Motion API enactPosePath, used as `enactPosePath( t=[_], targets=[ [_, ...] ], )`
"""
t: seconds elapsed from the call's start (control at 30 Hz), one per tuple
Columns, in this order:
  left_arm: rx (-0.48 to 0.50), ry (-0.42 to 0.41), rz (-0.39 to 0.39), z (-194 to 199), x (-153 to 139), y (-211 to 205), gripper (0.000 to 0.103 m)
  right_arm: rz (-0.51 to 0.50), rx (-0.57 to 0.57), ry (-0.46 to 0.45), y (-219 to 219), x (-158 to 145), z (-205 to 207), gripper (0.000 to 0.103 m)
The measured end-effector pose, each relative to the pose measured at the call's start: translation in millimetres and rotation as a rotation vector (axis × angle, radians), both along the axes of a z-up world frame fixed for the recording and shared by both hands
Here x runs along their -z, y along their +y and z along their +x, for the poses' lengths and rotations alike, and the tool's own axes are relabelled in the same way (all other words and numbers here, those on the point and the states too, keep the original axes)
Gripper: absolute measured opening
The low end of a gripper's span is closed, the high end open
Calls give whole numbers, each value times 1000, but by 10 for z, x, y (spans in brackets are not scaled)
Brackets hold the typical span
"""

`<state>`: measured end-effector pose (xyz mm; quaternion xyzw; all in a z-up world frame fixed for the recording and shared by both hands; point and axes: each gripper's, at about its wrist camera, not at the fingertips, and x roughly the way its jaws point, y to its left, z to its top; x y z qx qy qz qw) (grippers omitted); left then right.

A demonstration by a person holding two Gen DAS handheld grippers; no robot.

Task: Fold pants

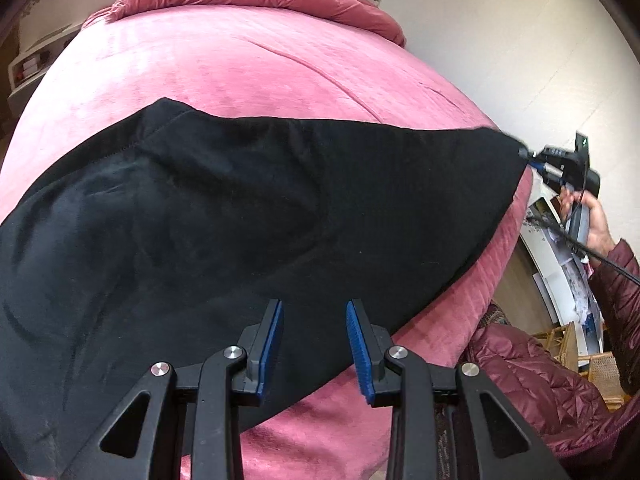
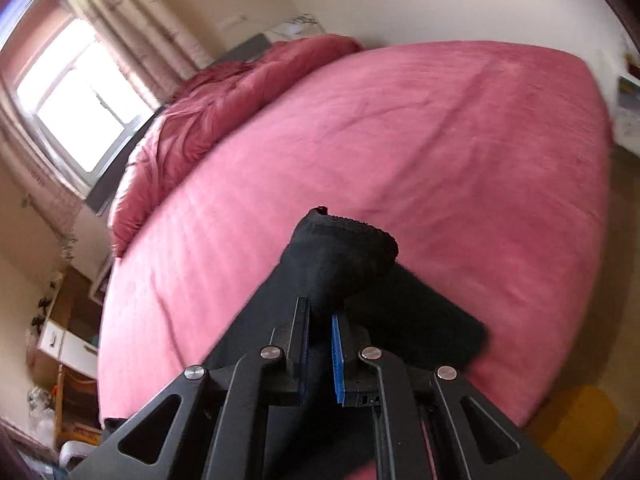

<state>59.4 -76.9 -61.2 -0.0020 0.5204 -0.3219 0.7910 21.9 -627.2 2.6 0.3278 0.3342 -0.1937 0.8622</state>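
Pinching a corner of the black pants (image 1: 240,208) spread by the bed's (image 1: 248,64) near edge, right gripper (image 2: 320,320) risks slipping if tugged; left gripper (image 1: 314,344) hovers apart, empty.

Black pants (image 1: 200,216) ran off the left-wrist view's left and bottom edges, so their full length wasn't visible. Right gripper (image 1: 530,158) was motion-blurred at the cloth's far corner; its fingertips couldn't be made out there. Nightstand (image 2: 628,112) was cut off by the frame edge.

Black pants (image 1: 200,216): matt, soft cloth. Pink bedspread (image 1: 248,64): plush, velvety. Left claw (image 1: 314,344): matt black plastic, ribbed blue pads (image 1: 358,344).
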Motion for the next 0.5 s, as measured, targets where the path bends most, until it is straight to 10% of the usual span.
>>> enactPosePath(
  t=[0.27,0.5],
  targets=[
    [38,20,21,24,22,-92,33,104,61,168,-237,681,-205,9],
    [52,28,43,4,112,-161,34,165,88,117,-323,799,-335,15]
  ],
)
